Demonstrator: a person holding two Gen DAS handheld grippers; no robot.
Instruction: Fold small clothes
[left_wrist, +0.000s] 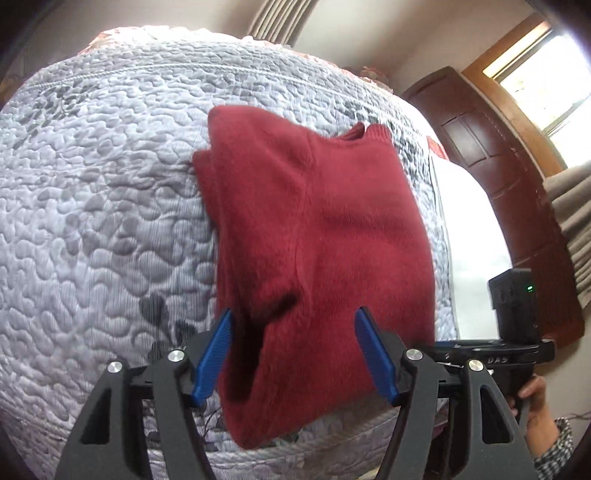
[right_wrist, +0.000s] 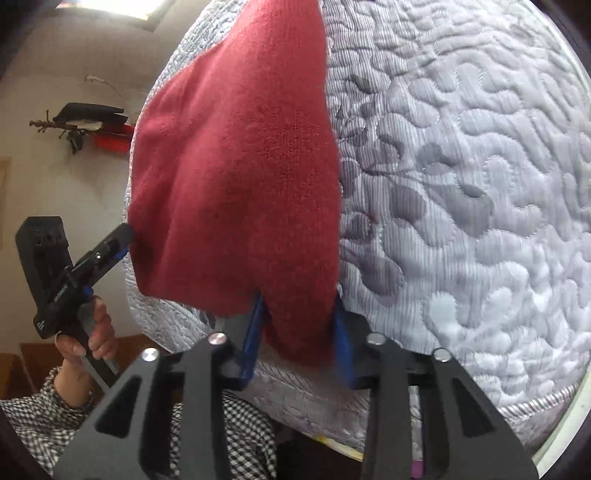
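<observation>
Two grippers | left gripper (left_wrist: 293, 354) spread around fuzzy red sweater (left_wrist: 314, 229) | right gripper (right_wrist: 299, 339) likewise | quilted bedspread (left_wrist: 92, 203)

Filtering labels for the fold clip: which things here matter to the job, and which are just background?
In play:
red sweater
quilted bedspread under it
left gripper
right gripper

Background:
wooden door
window
curtain
wall hook rack

A dark red knit sweater (left_wrist: 317, 236) lies folded lengthwise on a pale quilted surface, filling the centre of the left wrist frame, its ribbed collar toward upper right. Its near hem seems lifted and bunched at lower centre, though blur obscures the edge.
</observation>
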